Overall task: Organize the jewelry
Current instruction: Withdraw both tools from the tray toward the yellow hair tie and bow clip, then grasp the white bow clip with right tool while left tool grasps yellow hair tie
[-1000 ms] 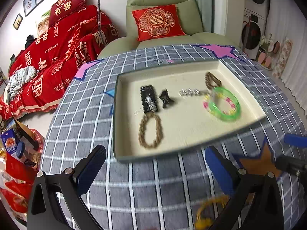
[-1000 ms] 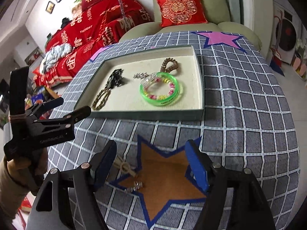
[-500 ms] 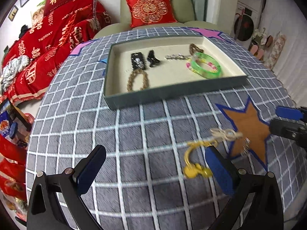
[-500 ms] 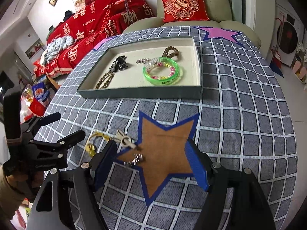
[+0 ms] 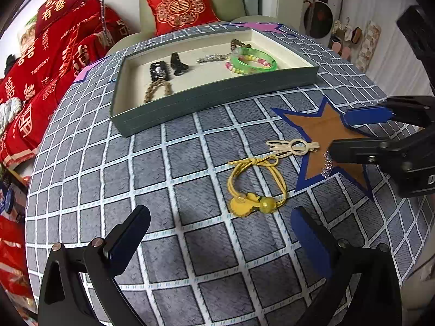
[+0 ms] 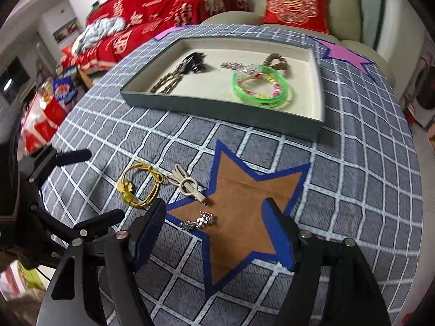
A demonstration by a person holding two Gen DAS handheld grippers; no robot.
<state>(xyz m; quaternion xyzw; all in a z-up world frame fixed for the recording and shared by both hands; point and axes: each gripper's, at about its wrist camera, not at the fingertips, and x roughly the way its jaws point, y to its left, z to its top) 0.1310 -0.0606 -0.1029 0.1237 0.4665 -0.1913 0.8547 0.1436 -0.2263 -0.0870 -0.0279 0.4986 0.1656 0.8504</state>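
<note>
Both grippers hang over the table (image 5: 168,163) with its grey checked cloth, pointing steeply down. The left gripper (image 5: 220,233) has its fingers spread wide, nothing between them, with the yellow hair tie (image 5: 257,187) lying on the cloth just ahead of the tips. Beside it rests the cream hair clip (image 5: 292,146), its end reaching onto the brown star patch (image 6: 244,217). Over that star sits the right gripper (image 6: 214,233), fingers apart and closing in, not gripping anything; the small silver piece (image 6: 198,221) lies on the star just ahead of its left finger. Farther back, the tray (image 6: 217,106) holds a green bangle (image 6: 261,87), a beaded bracelet, a brown rope bracelet (image 5: 157,89) and dark clips (image 5: 168,66).
</note>
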